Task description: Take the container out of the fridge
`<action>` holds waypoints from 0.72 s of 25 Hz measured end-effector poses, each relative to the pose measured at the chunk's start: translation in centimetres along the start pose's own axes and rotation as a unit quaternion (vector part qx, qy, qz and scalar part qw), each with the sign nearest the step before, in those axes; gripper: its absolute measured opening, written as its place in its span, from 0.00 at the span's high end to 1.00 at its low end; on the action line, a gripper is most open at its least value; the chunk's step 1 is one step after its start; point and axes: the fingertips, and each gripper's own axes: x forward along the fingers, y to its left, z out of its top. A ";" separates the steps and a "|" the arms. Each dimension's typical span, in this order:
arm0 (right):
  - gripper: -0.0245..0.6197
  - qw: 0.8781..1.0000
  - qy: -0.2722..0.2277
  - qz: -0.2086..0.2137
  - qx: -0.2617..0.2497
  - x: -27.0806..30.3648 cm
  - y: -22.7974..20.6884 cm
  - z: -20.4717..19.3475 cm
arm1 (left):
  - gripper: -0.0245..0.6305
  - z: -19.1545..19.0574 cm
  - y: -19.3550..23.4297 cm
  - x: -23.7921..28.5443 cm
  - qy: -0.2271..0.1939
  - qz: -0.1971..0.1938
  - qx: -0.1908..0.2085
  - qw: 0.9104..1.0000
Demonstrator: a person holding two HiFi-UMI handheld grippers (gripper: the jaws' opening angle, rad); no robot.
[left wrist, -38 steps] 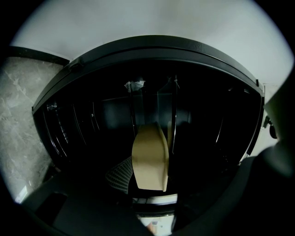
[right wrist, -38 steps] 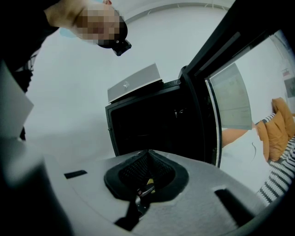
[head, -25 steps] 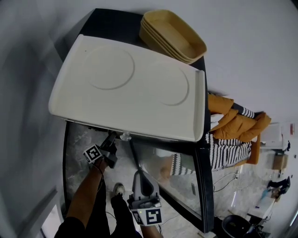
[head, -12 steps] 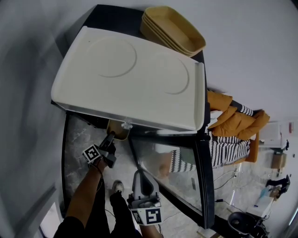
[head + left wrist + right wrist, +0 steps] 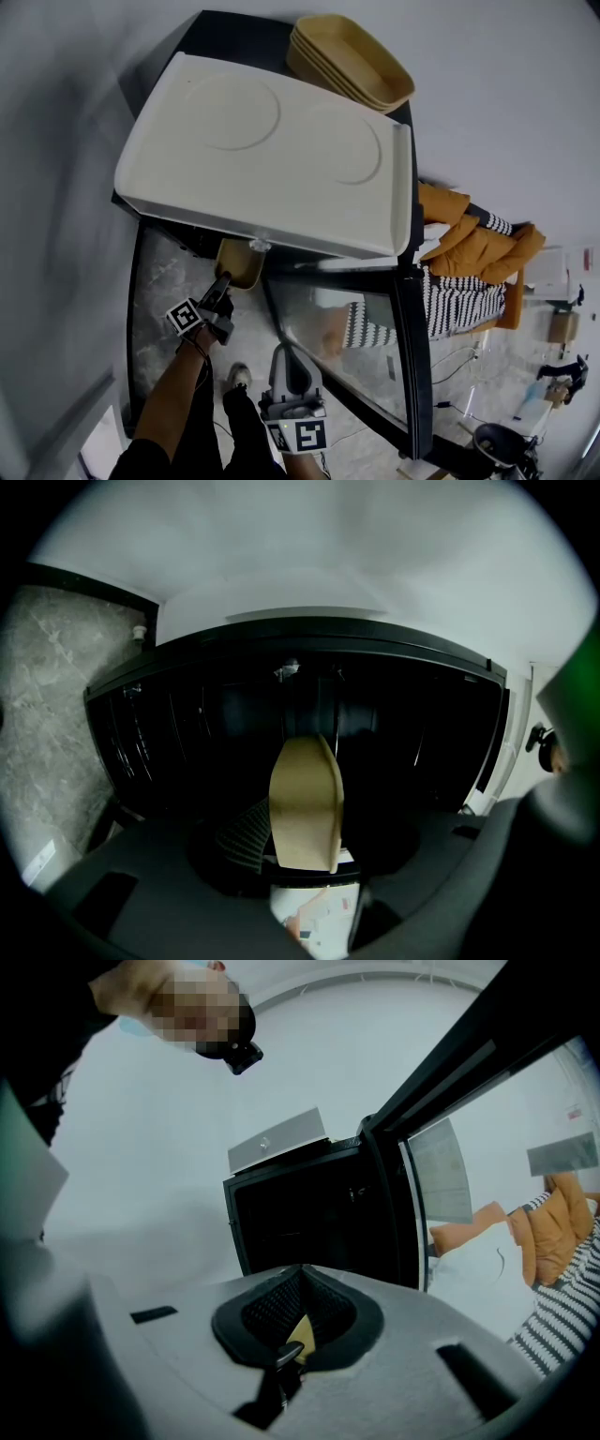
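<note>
Your fridge showed only black inside, with nothing legible there. The white tray on top overhung the opening and hid the far end of the tan container. That container sat at the fridge mouth, clamped on edge in your left gripper, at its twelve o'clock. Your right gripper, at six o'clock, had its jaws drawn together beside the open glass door. A stack of tan bowls rested at the top's one o'clock.

The flat top of the black fridge carries two things — a wide cream plastic tray with two round recesses, and a stack of tan oblong bowls just beside it.
</note>
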 end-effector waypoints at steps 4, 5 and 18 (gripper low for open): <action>0.96 1.000 -0.003 0.000 -0.002 -0.3 -0.2 0.3 | 0.64 -0.3 -0.3 -0.8 -0.006 -0.005 -0.008 1.000; 0.96 1.000 -0.003 0.000 -0.003 -0.4 -0.3 0.4 | 0.64 -0.4 -0.4 -1.0 -0.007 -0.004 -0.008 1.000; 0.96 1.000 -0.011 0.009 -0.009 -2.3 0.1 1.6 | 0.64 -1.4 -2.5 -5.3 -0.033 0.006 -0.018 0.999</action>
